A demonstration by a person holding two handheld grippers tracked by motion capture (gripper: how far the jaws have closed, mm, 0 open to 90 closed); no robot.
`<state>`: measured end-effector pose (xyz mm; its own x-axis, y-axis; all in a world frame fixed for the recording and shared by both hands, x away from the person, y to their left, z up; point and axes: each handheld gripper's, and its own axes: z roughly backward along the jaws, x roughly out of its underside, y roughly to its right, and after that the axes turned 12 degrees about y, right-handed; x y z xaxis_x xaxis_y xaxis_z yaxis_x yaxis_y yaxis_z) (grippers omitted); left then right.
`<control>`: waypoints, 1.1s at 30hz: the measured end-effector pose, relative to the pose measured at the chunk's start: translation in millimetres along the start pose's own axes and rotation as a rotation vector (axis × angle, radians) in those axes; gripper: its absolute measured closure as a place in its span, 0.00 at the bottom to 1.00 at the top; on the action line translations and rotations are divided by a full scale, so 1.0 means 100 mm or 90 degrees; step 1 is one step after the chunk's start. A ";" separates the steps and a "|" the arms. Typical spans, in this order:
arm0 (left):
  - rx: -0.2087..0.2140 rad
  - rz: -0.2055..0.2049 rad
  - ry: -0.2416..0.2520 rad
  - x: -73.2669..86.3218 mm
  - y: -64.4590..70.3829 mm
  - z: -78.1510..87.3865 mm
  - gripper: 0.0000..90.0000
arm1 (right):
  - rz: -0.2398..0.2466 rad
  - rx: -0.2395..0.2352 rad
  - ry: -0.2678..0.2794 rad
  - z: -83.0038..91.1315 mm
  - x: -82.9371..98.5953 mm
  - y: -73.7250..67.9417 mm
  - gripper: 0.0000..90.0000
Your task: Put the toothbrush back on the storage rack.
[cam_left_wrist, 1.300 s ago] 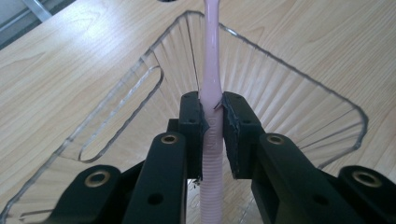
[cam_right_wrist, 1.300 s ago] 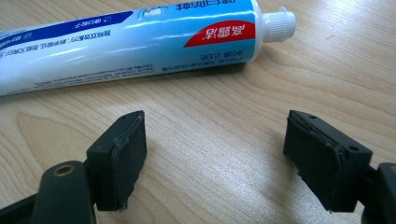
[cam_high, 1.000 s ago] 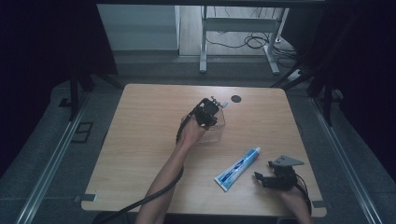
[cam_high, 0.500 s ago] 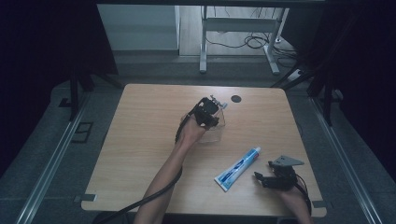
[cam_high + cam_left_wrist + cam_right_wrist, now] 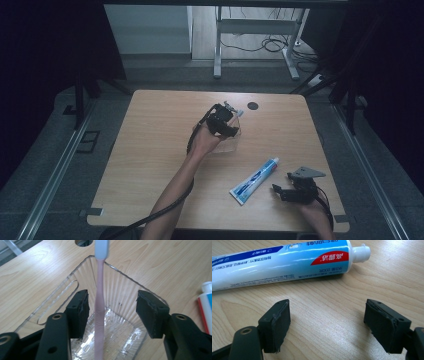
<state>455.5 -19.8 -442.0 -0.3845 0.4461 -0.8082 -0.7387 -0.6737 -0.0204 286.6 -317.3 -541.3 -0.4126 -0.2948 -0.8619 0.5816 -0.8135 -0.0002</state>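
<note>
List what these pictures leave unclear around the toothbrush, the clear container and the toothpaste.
- Toothbrush: left gripper view, bristles cut off by the top edge; handle's lower end runs off the bottom edge.
- Clear container: high view, mostly hidden by the left gripper and hand.
- Toothpaste tube: right gripper view, tail cut off by the left edge; small print too fine to read.
- Right gripper: high view, jaws too small to judge.

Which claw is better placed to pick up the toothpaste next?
The right claw, probably: open, empty, with the toothpaste tube lying just ahead of it. The left claw hangs open over the clear holder beside the toothbrush.
</note>
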 end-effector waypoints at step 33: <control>0.024 0.012 0.044 0.01 0.09 0.22 0.42 | 0.000 -0.001 -0.002 0.00 0.00 0.00 0.23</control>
<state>436.8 -12.4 -430.1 -0.3598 0.3909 -0.8472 -0.7528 -0.6581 0.0161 286.5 -316.9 -541.2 -0.4151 -0.2964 -0.8601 0.5832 -0.8123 -0.0015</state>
